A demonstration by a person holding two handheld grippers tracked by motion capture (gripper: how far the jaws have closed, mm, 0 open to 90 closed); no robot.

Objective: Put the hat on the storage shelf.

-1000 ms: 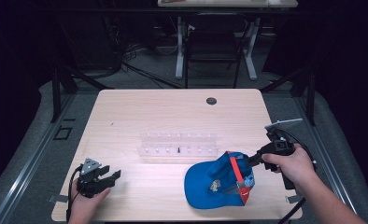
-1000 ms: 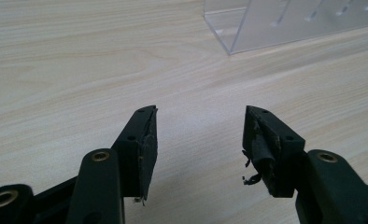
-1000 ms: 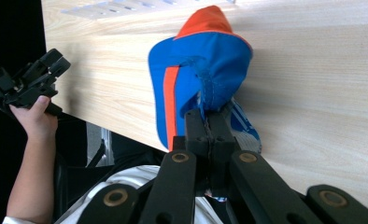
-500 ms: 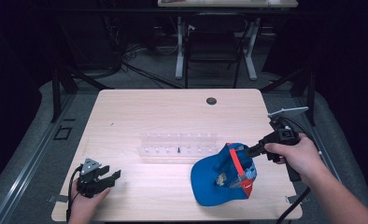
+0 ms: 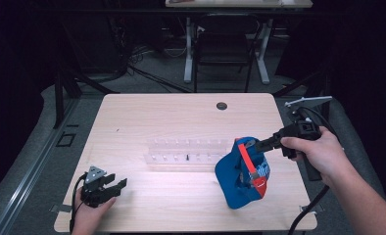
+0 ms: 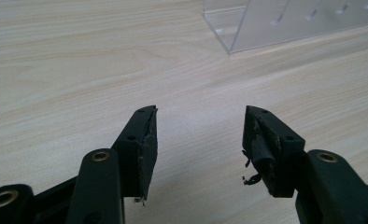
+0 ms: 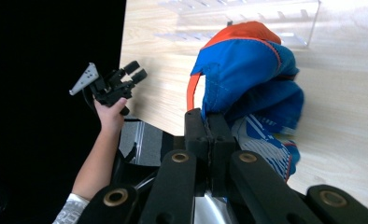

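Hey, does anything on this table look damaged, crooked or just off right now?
The left gripper has frayed pads: black shreds hang off the inner face of one jaw. The blue cap looks crumpled too, pinched by the right gripper and slumped on its side beside the clear rack.

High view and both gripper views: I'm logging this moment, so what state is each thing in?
Blue cap: crumpled, lifted by its edge, lower part on the table.
Right hand-held gripper: shut on the cap's edge.
Left hand-held gripper: open, holding nothing, low over the table.
Clear rack: lying on the table, beside the cap.
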